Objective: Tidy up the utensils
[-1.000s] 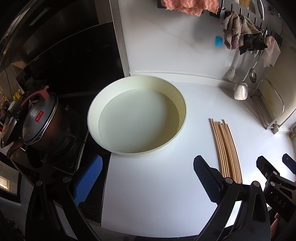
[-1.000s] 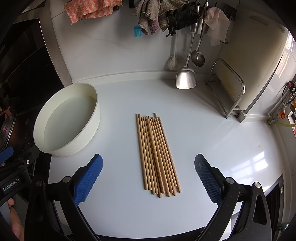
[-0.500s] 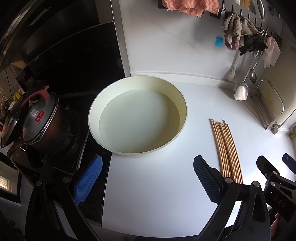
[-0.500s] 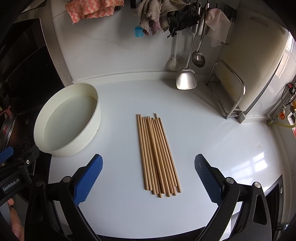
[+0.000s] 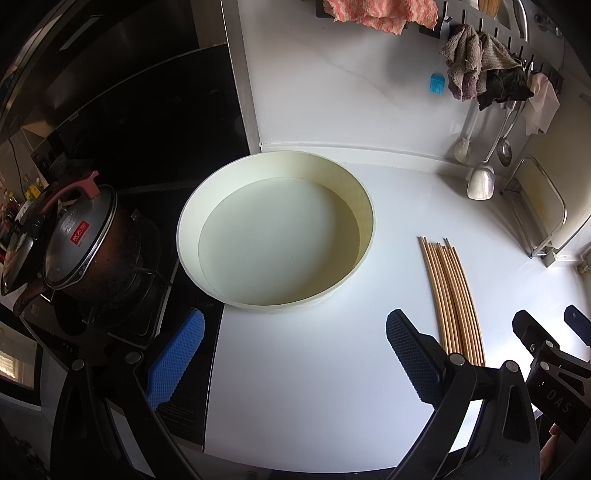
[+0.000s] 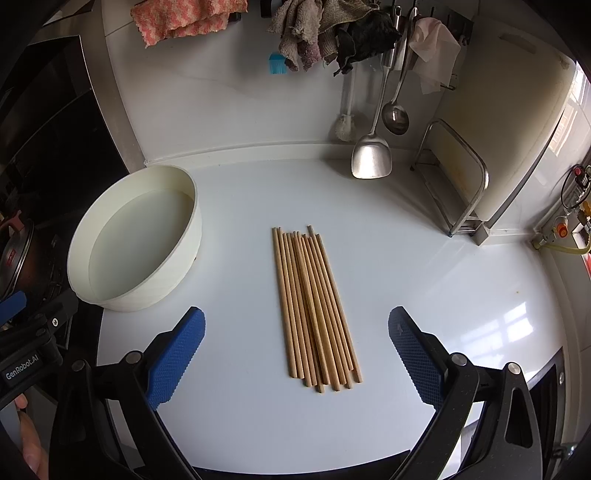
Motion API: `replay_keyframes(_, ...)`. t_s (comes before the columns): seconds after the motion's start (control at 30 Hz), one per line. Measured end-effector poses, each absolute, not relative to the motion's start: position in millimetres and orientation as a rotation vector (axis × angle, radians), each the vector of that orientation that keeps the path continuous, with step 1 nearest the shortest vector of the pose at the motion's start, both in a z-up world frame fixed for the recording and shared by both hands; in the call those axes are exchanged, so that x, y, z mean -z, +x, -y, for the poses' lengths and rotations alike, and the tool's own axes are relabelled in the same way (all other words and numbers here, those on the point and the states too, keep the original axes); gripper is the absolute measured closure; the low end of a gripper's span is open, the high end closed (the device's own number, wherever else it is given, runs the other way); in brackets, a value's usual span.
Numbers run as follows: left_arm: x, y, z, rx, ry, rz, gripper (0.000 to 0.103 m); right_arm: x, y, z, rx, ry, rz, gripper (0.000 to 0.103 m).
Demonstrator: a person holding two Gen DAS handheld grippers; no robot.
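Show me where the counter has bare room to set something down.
Bare: right of the chopsticks up to the metal rack, and the strip between chopsticks and white basin. Crowded: the back wall under the hanging spatula.

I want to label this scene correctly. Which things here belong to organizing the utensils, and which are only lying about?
Belong to the job:
- wooden chopsticks, bundled on the counter
- round cream basin, probably
- right tongs, open, facing the chopsticks
- left tongs, open

Just lying about:
- pot on the stove
- hanging spatula and ladle
- hanging cloths
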State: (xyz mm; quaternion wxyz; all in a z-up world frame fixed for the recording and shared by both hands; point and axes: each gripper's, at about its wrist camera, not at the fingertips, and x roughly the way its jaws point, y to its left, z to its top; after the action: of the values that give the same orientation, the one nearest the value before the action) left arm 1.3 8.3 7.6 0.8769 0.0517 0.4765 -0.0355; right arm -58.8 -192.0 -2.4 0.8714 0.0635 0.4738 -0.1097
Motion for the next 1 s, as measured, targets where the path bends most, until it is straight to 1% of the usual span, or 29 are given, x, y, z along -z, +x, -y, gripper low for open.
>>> replay_keyframes(0.6,-8.8,4.8,-15.3,0.087,0.117,-0.989,0.006,3.1,-57.6,186.3,0.243,0.145,-0.990,0.008)
replay_keyframes(0.8,1.2,11.2,-15.2,0.130,0.142,-0.997,0.006,14.5,-58.8,189.3,0.269,0.166,-1.000,0.008)
replay_keyframes(1.0,15.8,9.3,3.9,0.234,0.184,-0.992,0.006,30.7,-72.8,215.6,0.296,0.252,-0.997,0.008)
